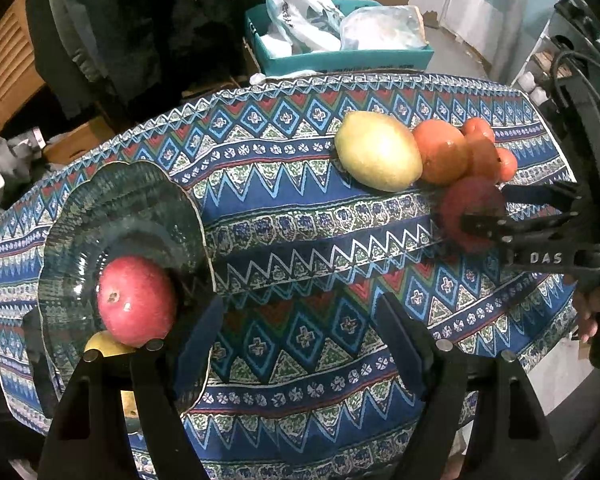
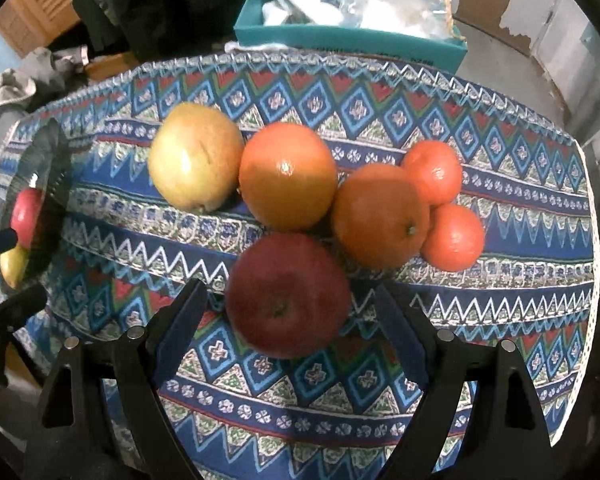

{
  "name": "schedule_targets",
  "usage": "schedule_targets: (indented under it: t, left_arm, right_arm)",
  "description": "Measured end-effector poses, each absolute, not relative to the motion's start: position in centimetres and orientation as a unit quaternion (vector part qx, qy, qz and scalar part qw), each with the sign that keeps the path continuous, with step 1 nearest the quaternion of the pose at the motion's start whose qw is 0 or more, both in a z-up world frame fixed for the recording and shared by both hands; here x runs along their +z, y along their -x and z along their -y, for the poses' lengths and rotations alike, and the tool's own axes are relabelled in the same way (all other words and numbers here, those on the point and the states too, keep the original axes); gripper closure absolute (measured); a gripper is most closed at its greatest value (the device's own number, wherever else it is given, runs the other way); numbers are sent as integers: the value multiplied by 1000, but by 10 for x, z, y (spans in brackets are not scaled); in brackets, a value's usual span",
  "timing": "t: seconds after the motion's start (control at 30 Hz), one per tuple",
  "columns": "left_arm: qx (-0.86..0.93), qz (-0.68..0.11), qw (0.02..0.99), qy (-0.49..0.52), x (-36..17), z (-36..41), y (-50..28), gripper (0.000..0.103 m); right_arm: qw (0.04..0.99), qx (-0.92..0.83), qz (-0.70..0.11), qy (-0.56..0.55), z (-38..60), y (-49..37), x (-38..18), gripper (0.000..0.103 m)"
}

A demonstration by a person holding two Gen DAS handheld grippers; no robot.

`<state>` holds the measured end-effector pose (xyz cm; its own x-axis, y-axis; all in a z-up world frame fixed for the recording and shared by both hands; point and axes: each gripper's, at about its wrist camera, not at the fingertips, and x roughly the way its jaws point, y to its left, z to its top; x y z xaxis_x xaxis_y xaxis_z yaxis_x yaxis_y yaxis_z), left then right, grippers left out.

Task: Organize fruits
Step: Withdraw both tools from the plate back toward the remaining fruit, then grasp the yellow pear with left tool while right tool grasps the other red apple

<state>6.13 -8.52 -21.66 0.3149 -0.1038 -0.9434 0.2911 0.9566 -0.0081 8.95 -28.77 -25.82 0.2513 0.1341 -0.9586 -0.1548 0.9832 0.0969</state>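
Left wrist view: the left hand-held gripper [image 1: 300, 344] hangs jaws apart with nothing between them, just patterned cloth on the surface [image 1: 300, 216] below. The glass bowl [image 1: 80, 216] sits to its left, already holding a red apple [image 1: 136, 300] with a yellow fruit [image 1: 106, 346] tucked at its near side. Far right, the loose fruit cluster, and the right hand-held gripper [image 1: 484, 208] straddling a second red apple [image 1: 470, 204].

Right wrist view: the right hand-held gripper [image 2: 288, 312] is apart too, and that red apple [image 2: 288, 294] lies right between its fingers, stem up, pads not touching yet as far as I can tell. Just beyond it are the yellow-green apple [image 2: 196, 156], two oranges [image 2: 288, 176] and two mandarins [image 2: 432, 172]. So the right hand is clearly nearer; probably it closes on the apple, then carries it left to the bowl [image 2: 48, 184].
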Motion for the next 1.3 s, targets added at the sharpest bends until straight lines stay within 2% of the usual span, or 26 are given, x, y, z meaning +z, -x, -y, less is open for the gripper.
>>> schedule_targets:
  t: [0.3, 0.37, 0.43, 0.6, 1.17, 1.3]
  left_arm:
    - [-124, -577, 803, -81, -225, 91, -66, 23]
    - [-125, -578, 802, -81, -226, 92, -66, 23]
    - [-125, -579, 801, -81, -227, 93, -66, 23]
    - [-129, -580, 801, -75, -227, 95, -69, 23]
    - [-159, -566, 805, -82, -217, 131, -103, 23]
    - [-166, -561, 806, -90, -218, 141, -112, 17]
  right_arm:
    - [787, 94, -609, 10, 282, -95, -276, 17]
    - [785, 98, -611, 12, 280, -97, -279, 19]
    - [784, 99, -612, 14, 279, -97, -282, 27]
    - [790, 101, -605, 16, 281, -96, -281, 28]
    - [825, 62, -559, -43, 345, -83, -227, 28]
    - [830, 43, -554, -53, 362, -87, -224, 28]
